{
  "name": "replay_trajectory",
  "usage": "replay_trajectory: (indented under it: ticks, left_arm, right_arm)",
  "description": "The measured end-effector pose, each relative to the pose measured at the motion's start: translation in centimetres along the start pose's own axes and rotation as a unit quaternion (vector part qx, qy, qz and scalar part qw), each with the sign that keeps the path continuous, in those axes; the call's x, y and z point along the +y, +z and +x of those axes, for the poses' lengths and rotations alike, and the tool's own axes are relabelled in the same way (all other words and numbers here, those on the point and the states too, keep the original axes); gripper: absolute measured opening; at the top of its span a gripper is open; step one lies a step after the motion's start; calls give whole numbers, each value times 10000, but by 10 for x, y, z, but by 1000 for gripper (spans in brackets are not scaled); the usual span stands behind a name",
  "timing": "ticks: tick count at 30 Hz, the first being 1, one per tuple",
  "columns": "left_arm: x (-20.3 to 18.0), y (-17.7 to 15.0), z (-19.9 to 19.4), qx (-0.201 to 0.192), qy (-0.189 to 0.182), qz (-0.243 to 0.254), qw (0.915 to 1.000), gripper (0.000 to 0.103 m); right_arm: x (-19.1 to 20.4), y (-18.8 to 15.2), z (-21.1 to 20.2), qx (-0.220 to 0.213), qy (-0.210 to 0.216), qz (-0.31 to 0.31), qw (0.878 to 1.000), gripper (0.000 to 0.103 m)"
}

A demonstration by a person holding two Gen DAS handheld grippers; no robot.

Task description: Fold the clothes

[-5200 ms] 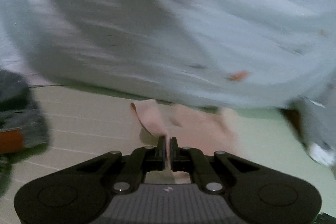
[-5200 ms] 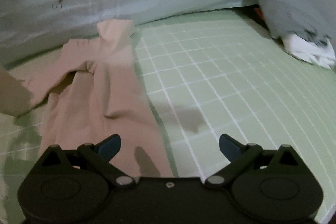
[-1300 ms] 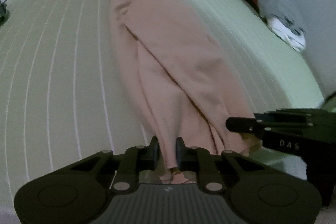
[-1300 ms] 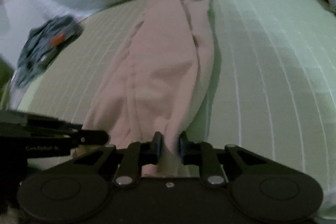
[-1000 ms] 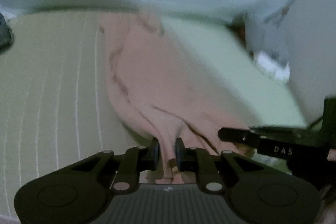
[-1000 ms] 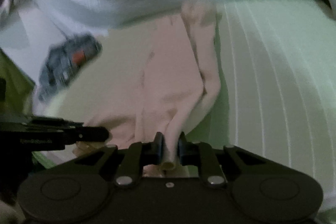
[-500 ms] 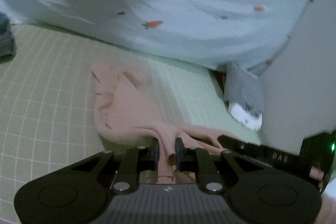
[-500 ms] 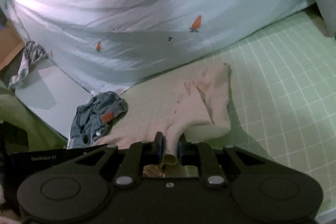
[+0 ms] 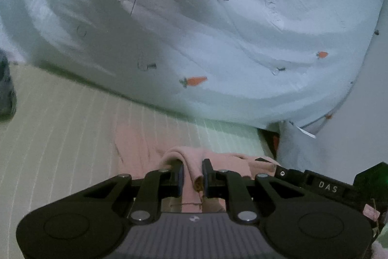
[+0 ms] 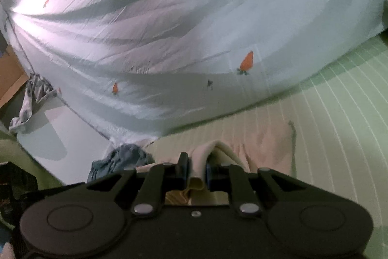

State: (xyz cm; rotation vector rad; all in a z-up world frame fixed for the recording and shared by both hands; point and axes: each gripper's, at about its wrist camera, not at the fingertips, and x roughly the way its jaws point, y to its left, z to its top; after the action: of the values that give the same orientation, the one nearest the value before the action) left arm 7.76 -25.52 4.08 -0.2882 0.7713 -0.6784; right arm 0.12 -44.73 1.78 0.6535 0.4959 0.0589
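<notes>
Left gripper (image 9: 192, 172) jaws clamped on pink garment (image 9: 194, 159), right gripper (image 10: 196, 168) jaws clamped on same garment, green checked bed (image 10: 339, 113) beneath, carrot-print quilt (image 9: 218, 28) behind

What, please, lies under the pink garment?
The pink garment lies on the green grid-lined bedsheet, which shows bare all around it. Anything directly beneath the cloth is covered and cannot be seen.

Black hand-held gripper (image 9: 191, 171) with silver screws (white "DAS" lettering).
</notes>
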Motion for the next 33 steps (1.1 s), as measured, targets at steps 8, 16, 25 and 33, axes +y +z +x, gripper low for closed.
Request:
replay_trajectory:
  ticks: [8,16,25,33]
  left_arm:
    - [45,16,98,494,529,-242,9971,17]
    - [69,12,170,1026,806,-317,9909,17]
    - [81,29,176,647,1041,-322,9919,47]
    - [103,28,158,585,1276,-444,9891,88]
  right_arm:
    - [-46,15,94,488,-446,364,9972,15]
    - [-88,11,153,1034,-1068,993,9839,17]
    - [-97,28,171,664,-1552,907,9815,48]
    - [-92,23,137,294,-2027,411,9779,84]
